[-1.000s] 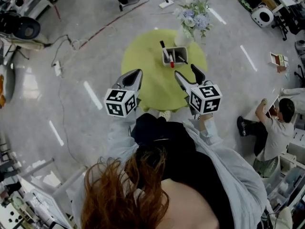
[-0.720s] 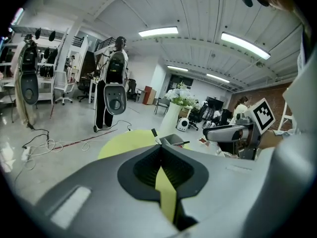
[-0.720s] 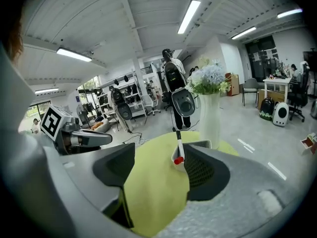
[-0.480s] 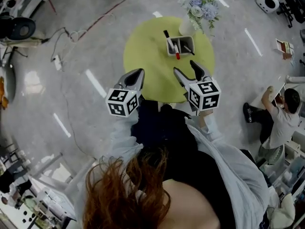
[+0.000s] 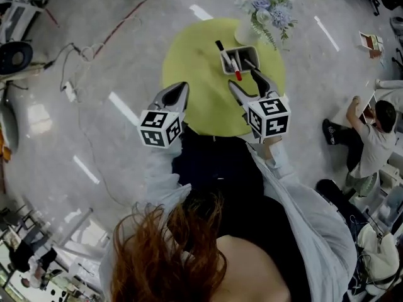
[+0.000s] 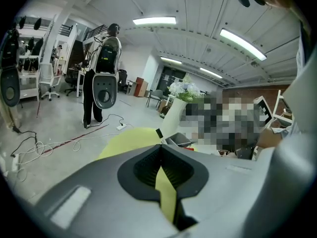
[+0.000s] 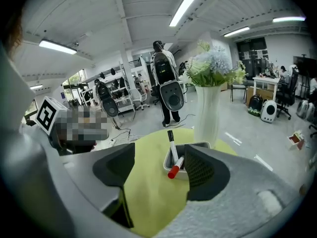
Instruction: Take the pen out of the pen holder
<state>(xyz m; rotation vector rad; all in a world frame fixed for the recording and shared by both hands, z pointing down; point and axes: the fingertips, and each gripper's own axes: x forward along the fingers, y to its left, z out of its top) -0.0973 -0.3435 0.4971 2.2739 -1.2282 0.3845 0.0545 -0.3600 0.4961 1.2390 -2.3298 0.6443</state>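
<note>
I hold my right tool (image 5: 244, 82) over the near right part of the round yellow-green worktop (image 5: 192, 74). Its jaws stand wide apart with nothing clamped. Along them, in the right gripper view, I see the grey pen holder (image 7: 181, 175) just ahead of the tool (image 7: 159, 155), with the right jaw covering the holder's right side.

The pens are all in the holder (image 5: 238, 60), which sits on the far half of the worktop. A white marker with a black cap (image 7: 172, 145) stands tilted toward the holder's left far corner. A marker with a red cap (image 7: 176, 168) leans over the near rim, cap outward. From above, the red cap (image 5: 237, 75) points toward the right tool's tips and lies close to them. I cannot tell whether they touch.

A white vase of pale flowers (image 5: 263, 10) stands just behind the holder, near the worktop's far right edge.

My left tool (image 5: 179, 93) hangs at the worktop's near left edge, well apart from the holder. Its jaws (image 6: 159, 150) are pressed together on nothing. Only a sliver of yellow-green shows through the gap lower down.
</note>
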